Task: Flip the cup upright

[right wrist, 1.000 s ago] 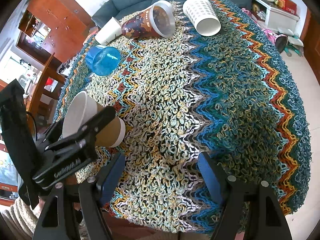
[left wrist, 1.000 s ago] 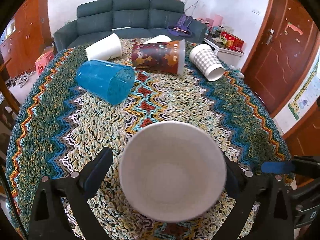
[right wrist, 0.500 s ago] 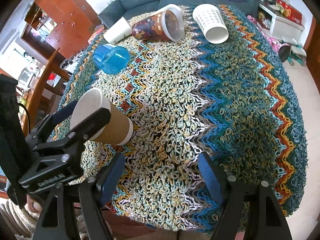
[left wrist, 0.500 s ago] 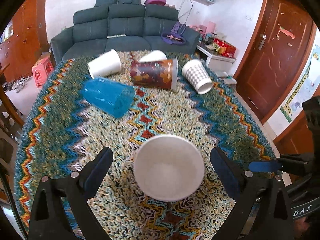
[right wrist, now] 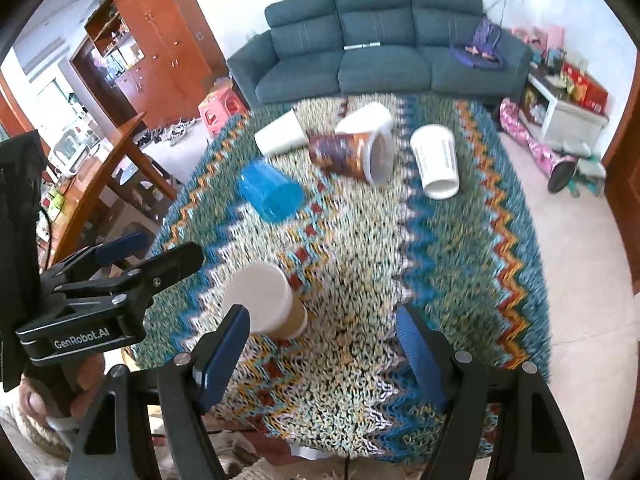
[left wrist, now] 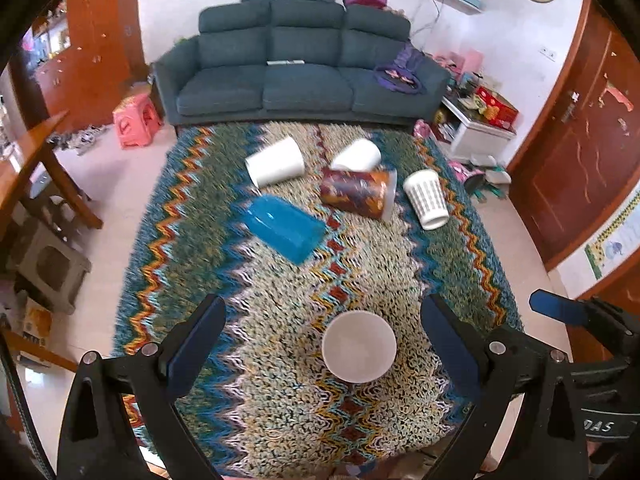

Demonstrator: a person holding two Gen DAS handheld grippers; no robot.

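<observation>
Left tool (left wrist: 320,344) is hanging wide apart, released and lifted away since a second ago, when it was gripping the paper cup (left wrist: 359,346). The cup is now standing upright on the bench (left wrist: 460,248), lower centre of frame, seemingly empty though blurred. Right tool (right wrist: 324,352) is idling agape. Blue cup (left wrist: 283,228), white cup (left wrist: 276,161) and printed cup (left wrist: 358,192) are lying tipped, upper centre.

Table under zigzag knit cloth (left wrist: 280,312): brown paper cup (right wrist: 276,308) upright; blue cup (left wrist: 282,226), patterned cup (left wrist: 356,192), three white cups on sides.
</observation>
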